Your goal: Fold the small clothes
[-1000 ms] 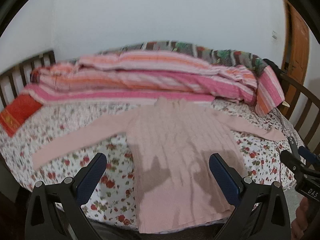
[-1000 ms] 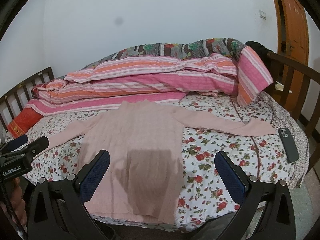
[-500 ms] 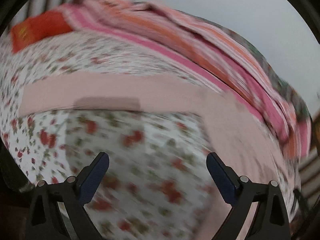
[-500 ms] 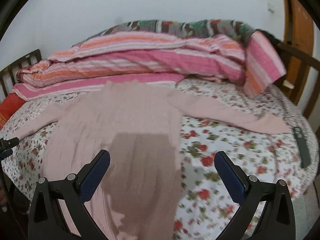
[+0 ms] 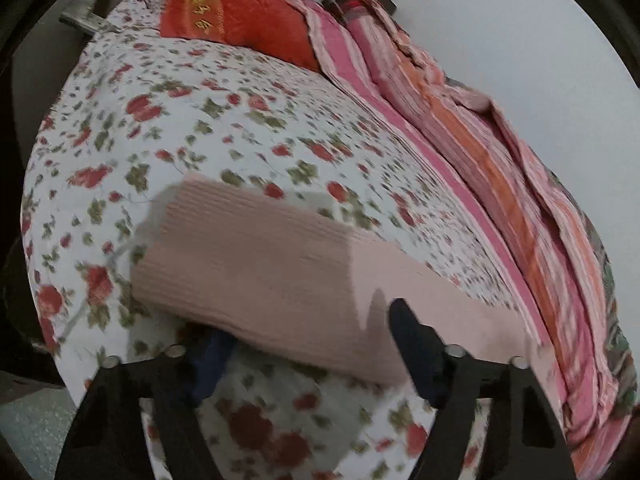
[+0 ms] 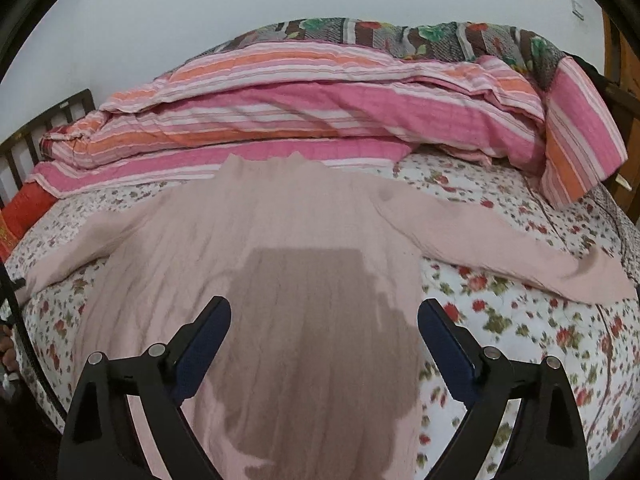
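Since a second ago the left gripper (image 5: 308, 344) has swung over to the sweater's left sleeve (image 5: 264, 268) — wide open, one finger under its edge. Pink sweater (image 6: 256, 260) lies flat on the bed (image 6: 520, 320). Right gripper (image 6: 324, 332) hovers open. Soft, floppy, light — pinch the cuff.
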The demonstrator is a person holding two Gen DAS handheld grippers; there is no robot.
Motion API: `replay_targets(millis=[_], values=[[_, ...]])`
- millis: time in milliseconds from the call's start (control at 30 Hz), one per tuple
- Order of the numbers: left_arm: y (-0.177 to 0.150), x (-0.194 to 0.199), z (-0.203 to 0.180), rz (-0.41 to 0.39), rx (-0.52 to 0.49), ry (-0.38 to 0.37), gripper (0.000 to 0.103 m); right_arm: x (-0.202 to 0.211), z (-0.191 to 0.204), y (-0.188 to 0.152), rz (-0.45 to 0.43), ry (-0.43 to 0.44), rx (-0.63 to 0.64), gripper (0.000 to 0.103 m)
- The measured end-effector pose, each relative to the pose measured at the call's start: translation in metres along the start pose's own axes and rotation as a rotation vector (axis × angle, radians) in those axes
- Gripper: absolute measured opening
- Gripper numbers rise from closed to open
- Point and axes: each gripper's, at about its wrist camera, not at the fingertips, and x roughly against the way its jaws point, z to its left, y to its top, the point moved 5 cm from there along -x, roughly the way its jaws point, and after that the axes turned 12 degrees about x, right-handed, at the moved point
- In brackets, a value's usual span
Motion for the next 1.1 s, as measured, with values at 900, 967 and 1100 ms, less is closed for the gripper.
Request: replay_targets(millis=[900, 967, 1100], values=[[-0.314, 0.05, -0.382, 0.068, -0.835, -0.309, 0.007, -0.012, -0.18, -0.016, -0.089, 0.075, -0.359, 0.093], [-0.363, 0.041, -0.383, 0.129, -0.892, -0.305, 0.007, -0.009, -0.182, -0.018, -0.095, 0.098, -0.381, 0.093], [-0.419, 0.028, -0.375, 0.238, -0.943, -0.294, 0.01, -0.004, -0.182, -0.022, -0.096, 0.088, -0.358, 0.093]])
